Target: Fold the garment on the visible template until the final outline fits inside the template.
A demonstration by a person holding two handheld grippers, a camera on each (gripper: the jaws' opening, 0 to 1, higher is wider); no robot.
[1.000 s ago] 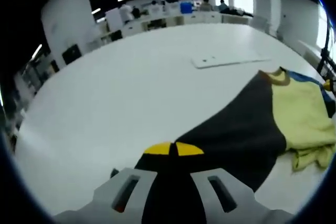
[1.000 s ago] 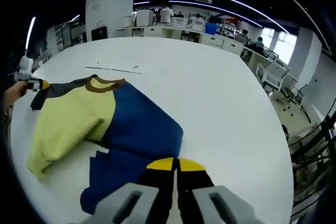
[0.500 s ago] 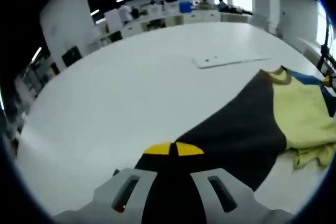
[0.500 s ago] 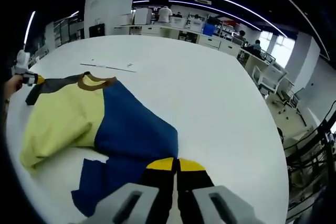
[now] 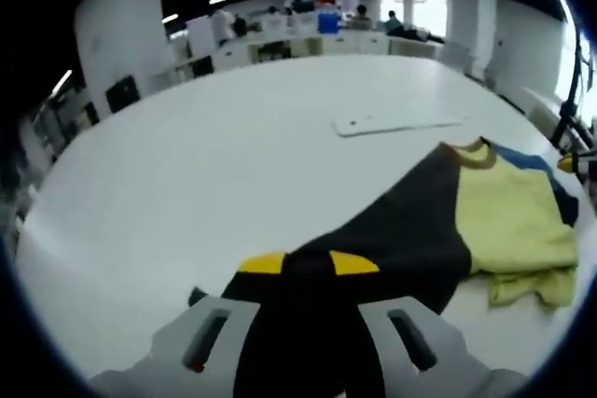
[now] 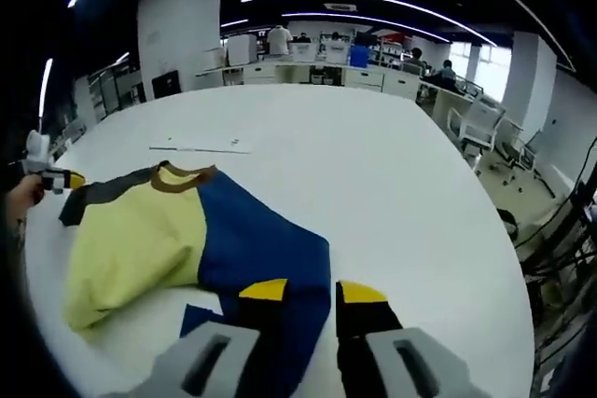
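Yellow, blue and black cloth garment [image 6: 177, 230] lies on the white table [image 6: 373, 174], blue sleeve between the parted right gripper [image 6: 311, 292] jaws, black sleeve between the parted left gripper [image 5: 308, 263] jaws, at lower centre.

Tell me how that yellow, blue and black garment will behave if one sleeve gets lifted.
The garment will probably drape and sag: it lies limp on the white table, its yellow panel already bunched at the lower edge. It looks light, so the rest likely drags along. The left gripper and right gripper now stand open, jaws either side of fabric.
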